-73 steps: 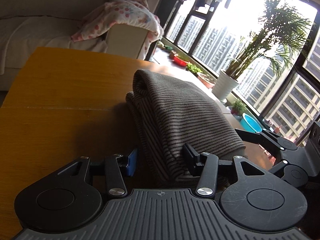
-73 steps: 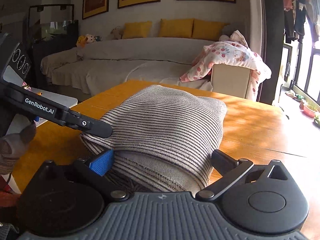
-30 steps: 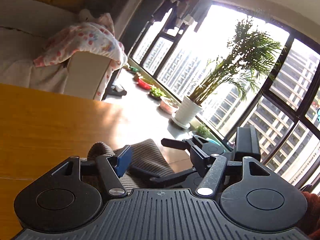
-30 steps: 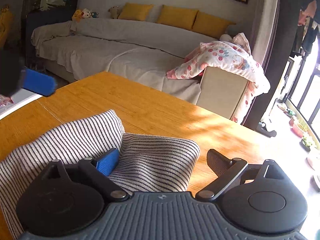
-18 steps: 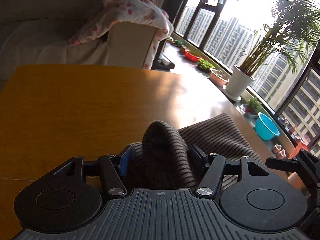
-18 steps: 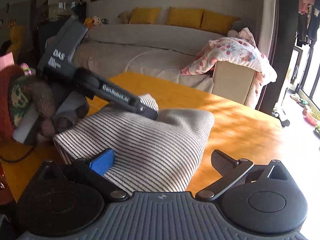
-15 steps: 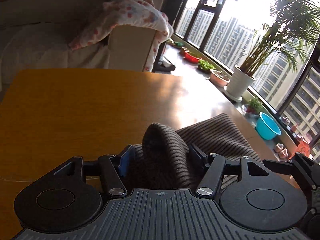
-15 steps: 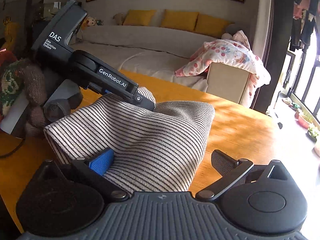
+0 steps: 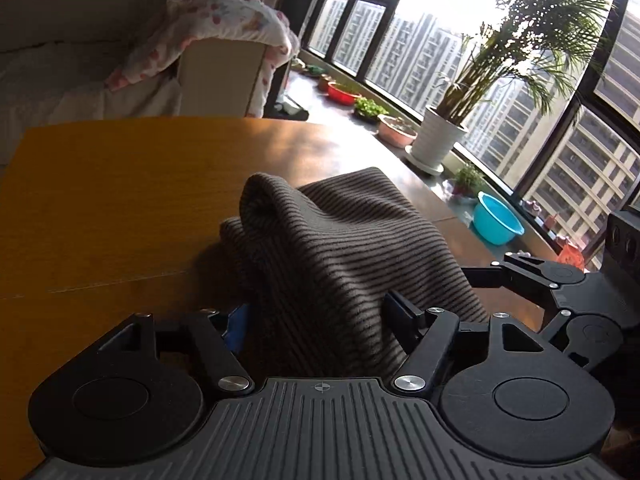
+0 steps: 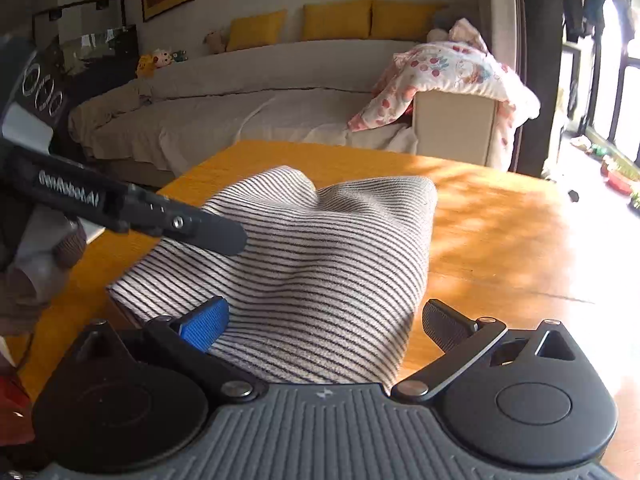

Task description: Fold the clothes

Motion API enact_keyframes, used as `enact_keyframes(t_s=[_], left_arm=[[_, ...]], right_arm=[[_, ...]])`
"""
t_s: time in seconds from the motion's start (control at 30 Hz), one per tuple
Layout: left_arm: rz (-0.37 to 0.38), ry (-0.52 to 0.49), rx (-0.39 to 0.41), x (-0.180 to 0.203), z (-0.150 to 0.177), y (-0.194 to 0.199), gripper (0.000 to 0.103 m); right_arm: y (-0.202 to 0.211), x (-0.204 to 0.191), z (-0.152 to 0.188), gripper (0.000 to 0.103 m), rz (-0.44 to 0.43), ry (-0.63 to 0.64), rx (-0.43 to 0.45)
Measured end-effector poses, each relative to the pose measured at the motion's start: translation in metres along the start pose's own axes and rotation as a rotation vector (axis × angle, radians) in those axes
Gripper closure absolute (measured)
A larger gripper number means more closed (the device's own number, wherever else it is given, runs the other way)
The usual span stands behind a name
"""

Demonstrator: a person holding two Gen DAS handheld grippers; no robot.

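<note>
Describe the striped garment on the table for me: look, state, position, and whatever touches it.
The striped garment is a soft knit in thin dark and pale stripes, folded into a thick, rumpled bundle with a raised hump near its far end. It lies on the orange wooden table. Its near end sits between the fingers of the left gripper, whose jaws are opening. The right gripper also straddles the cloth with wide jaws; its right pad stands clear, while the blue left pad is at the fabric's edge.
</note>
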State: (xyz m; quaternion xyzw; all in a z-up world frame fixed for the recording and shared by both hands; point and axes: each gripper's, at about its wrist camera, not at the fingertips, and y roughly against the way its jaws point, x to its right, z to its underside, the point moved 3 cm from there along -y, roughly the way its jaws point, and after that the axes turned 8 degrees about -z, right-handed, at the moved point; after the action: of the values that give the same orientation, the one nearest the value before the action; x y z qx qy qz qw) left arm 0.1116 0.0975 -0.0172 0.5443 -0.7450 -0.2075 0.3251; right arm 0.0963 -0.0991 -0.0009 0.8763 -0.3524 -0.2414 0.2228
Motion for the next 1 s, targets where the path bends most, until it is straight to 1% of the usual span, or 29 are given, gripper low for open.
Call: enact_keyframes(t_s=[0.1, 0.13, 0.2, 0.23, 0.27, 0.3, 0.33, 0.4, 0.47, 0.5, 0.53, 0.6, 0.63, 0.67, 0.73, 0.8, 0.87, 0.93, 1.0], left_arm=[[0.016, 0.035, -0.004, -0.007, 0.009, -0.001, 0.030], [0.018, 0.037, -0.001, -0.007, 0.010, -0.001, 0.030], [0.021, 0.041, -0.002, -0.008, 0.012, -0.002, 0.029], [0.026, 0.044, -0.003, -0.008, 0.013, -0.003, 0.029], [0.030, 0.047, -0.003, -0.009, 0.013, -0.003, 0.029], [0.033, 0.052, -0.006, -0.010, 0.013, -0.003, 0.029], [0.029, 0.055, -0.006, -0.012, 0.013, -0.004, 0.028], [0.022, 0.063, -0.003, -0.015, 0.014, -0.002, 0.026], [0.024, 0.078, -0.002, -0.020, 0.016, 0.001, 0.023], [0.030, 0.087, -0.004, -0.022, 0.018, 0.001, 0.023], [0.038, 0.096, -0.007, -0.024, 0.019, 0.001, 0.023], [0.048, 0.097, -0.010, -0.022, 0.021, -0.001, 0.022], [0.052, 0.097, -0.011, -0.021, 0.022, -0.002, 0.022], [0.049, 0.091, -0.008, -0.019, 0.020, -0.001, 0.022], [0.045, 0.087, 0.018, -0.015, 0.009, 0.006, 0.028], [0.040, 0.084, 0.071, -0.013, -0.007, 0.014, 0.032], [0.085, 0.114, 0.117, -0.014, -0.029, 0.015, 0.032], [0.143, 0.158, 0.100, -0.018, -0.046, 0.004, 0.032], [0.161, 0.185, 0.046, -0.021, -0.052, -0.017, 0.032]], right_arm=[[0.006, 0.031, -0.007, 0.000, -0.124, -0.221, 0.010], [0.005, 0.040, -0.006, 0.000, -0.137, -0.278, 0.004], [-0.003, 0.055, 0.000, 0.000, -0.126, -0.368, -0.018], [-0.006, 0.058, 0.005, 0.000, -0.137, -0.399, -0.025], [-0.007, 0.054, 0.008, 0.000, -0.161, -0.398, -0.025], [-0.008, 0.046, 0.008, 0.008, -0.189, -0.373, -0.031], [-0.006, 0.034, 0.006, 0.013, -0.202, -0.332, -0.022], [0.004, 0.007, 0.000, 0.012, -0.183, -0.175, 0.044], [0.014, -0.009, -0.004, 0.014, -0.189, -0.053, 0.092], [0.016, -0.013, -0.006, 0.014, -0.188, -0.016, 0.094], [0.014, -0.013, -0.006, 0.014, -0.173, 0.001, 0.076], [0.005, -0.006, 0.000, 0.015, -0.095, 0.011, 0.019], [0.002, -0.002, 0.004, 0.015, -0.078, -0.001, 0.006], [0.001, 0.003, 0.008, 0.015, -0.077, -0.024, 0.005], [0.002, 0.011, 0.011, 0.015, -0.092, -0.073, 0.008], [0.004, 0.013, 0.013, 0.015, -0.082, -0.066, 0.025], [0.002, 0.013, 0.014, 0.011, -0.070, -0.032, 0.037], [-0.001, 0.013, 0.016, 0.008, -0.074, -0.030, 0.042], [-0.004, 0.014, 0.017, 0.005, -0.076, -0.043, 0.045]])
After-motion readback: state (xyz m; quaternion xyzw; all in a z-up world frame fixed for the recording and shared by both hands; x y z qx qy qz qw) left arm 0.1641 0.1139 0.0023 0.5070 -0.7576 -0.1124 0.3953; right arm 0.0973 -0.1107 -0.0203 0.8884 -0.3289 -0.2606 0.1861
